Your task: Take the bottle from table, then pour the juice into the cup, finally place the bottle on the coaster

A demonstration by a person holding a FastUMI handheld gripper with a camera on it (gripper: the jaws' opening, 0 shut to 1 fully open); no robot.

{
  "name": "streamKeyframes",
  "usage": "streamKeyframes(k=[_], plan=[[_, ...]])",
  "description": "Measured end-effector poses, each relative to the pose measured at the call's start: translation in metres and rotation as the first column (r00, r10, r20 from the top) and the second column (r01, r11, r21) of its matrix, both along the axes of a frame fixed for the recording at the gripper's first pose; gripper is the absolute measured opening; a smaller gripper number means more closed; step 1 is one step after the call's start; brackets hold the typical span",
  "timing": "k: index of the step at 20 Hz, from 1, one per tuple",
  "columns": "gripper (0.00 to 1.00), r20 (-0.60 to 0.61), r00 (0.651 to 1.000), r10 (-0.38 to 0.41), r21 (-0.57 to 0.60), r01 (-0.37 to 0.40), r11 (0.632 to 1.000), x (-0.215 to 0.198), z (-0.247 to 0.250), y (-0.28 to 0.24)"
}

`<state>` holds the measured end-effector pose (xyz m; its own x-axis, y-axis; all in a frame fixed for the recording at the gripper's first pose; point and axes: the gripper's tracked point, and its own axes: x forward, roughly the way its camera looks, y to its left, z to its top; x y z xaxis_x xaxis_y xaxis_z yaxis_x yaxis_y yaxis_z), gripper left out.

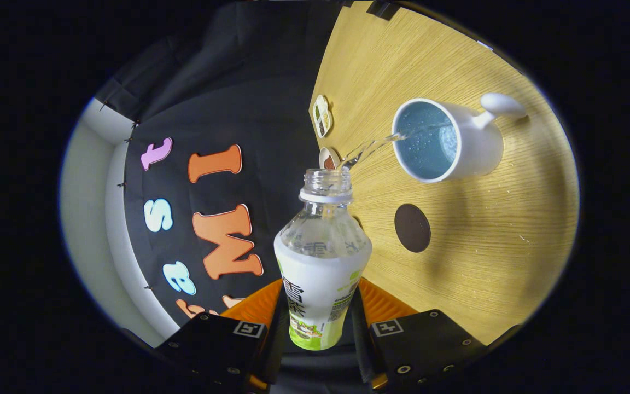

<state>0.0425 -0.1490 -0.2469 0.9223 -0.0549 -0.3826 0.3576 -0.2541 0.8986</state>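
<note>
You have the gripper [320,317] closed on the bottle [321,262] — both fingers [260,309] press against its labelled lower body from either side, at the bottom centre of the frame. The bottle runs up the middle of the picture from between the fingers, its open, capless neck at the centre, and the whole view is rolled, so the wooden table [484,262] fills the right half of the frame and stands like a wall. The clear upper part of the bottle shows liquid inside.

From the bottle's mouth a thin clear stream [372,146] arcs up and to the right and reaches the rim of the white cup [446,139], which sits in the upper right of the frame. The cup's blue inside faces you, wet with droplets, and its handle points toward the far right. The stream touches the cup at the near edge of its opening.

The dark round coaster [412,227] lies flat on the table right of centre, below the cup and just right of the bottle's shoulder — apart from both. Two small patterned objects [322,116] sit along the table's edge above the bottle's mouth; one is partly hidden behind the neck, and you cannot tell what they are.
</note>
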Motion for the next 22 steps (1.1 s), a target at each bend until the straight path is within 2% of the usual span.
streamKeyframes(k=[22], plan=[[0.57,-0.008,1.0,-0.005,0.062,0.006,0.998,-0.002,0.001,-0.0013]])
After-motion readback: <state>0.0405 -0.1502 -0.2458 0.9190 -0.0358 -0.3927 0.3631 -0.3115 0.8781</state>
